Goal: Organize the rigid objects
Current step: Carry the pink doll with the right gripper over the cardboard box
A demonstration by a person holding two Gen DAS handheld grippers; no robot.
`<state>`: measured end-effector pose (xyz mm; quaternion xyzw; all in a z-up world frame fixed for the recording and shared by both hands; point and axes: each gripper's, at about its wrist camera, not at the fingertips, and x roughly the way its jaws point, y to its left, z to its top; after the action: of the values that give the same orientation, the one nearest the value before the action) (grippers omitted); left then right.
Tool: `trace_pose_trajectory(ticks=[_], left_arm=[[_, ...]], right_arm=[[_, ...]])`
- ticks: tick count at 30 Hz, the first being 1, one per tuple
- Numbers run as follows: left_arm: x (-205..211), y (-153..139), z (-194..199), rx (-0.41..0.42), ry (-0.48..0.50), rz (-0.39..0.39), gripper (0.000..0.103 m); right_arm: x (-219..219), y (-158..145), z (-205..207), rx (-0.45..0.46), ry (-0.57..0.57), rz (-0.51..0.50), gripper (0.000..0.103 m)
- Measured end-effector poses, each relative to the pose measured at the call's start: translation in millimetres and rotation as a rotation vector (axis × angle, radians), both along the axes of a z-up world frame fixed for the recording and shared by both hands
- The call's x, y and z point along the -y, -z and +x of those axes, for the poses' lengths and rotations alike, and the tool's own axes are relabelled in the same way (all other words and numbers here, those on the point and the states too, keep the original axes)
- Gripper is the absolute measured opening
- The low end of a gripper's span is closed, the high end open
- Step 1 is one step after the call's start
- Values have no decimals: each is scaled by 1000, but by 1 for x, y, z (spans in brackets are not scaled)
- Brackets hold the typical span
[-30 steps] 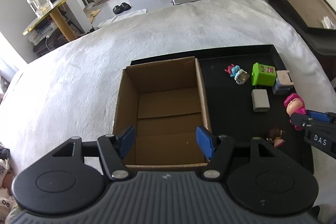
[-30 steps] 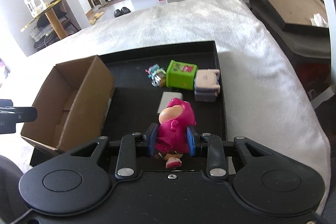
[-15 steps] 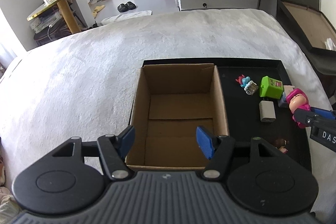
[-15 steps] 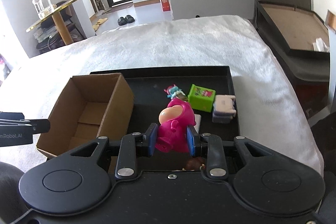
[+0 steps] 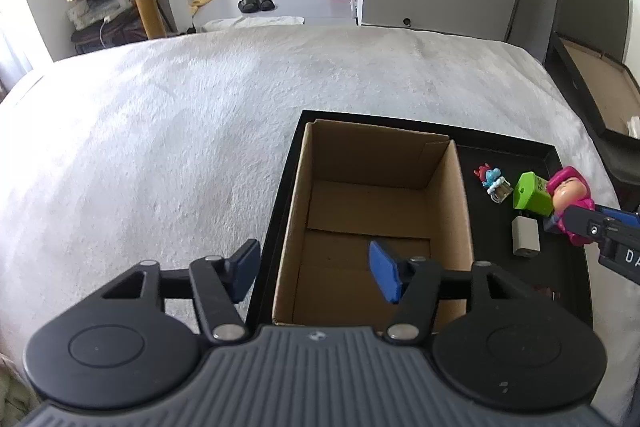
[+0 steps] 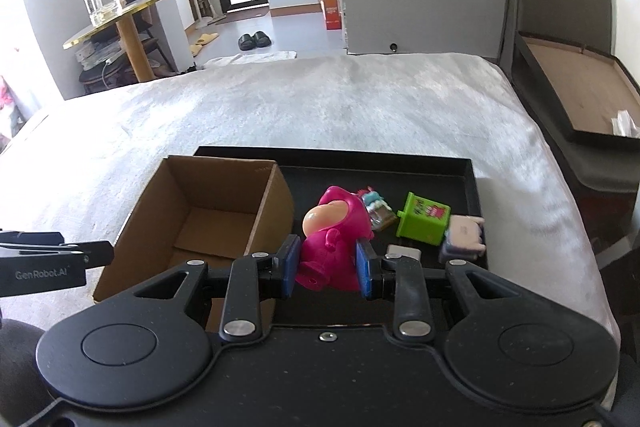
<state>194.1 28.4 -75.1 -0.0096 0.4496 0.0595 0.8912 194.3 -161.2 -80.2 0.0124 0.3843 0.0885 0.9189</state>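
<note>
Now the pink figurine (image 6: pixel 334 239) hangs above the black tray (image 6: pixel 472 183), clamped in the right gripper (image 6: pixel 328 267) beside the empty cardboard box (image 6: pixel 276 195). Left gripper (image 5: pixel 316 273), jaws just narrowing, holds nothing over the box's near left wall.

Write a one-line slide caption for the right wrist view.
Right tongs shut on a pink figurine, held above the black tray beside the open cardboard box.
</note>
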Motion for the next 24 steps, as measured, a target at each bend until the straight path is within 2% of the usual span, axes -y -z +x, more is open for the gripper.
trace_pose_trajectory(ticks=[12, 24], left_arm=[[-40, 22, 20, -24, -53, -127, 39], [-46, 47, 46, -75, -44, -179, 21]], right_arm=[[-45, 3, 24, -22, -60, -37, 29], [-91, 18, 49, -72, -147, -95, 29]])
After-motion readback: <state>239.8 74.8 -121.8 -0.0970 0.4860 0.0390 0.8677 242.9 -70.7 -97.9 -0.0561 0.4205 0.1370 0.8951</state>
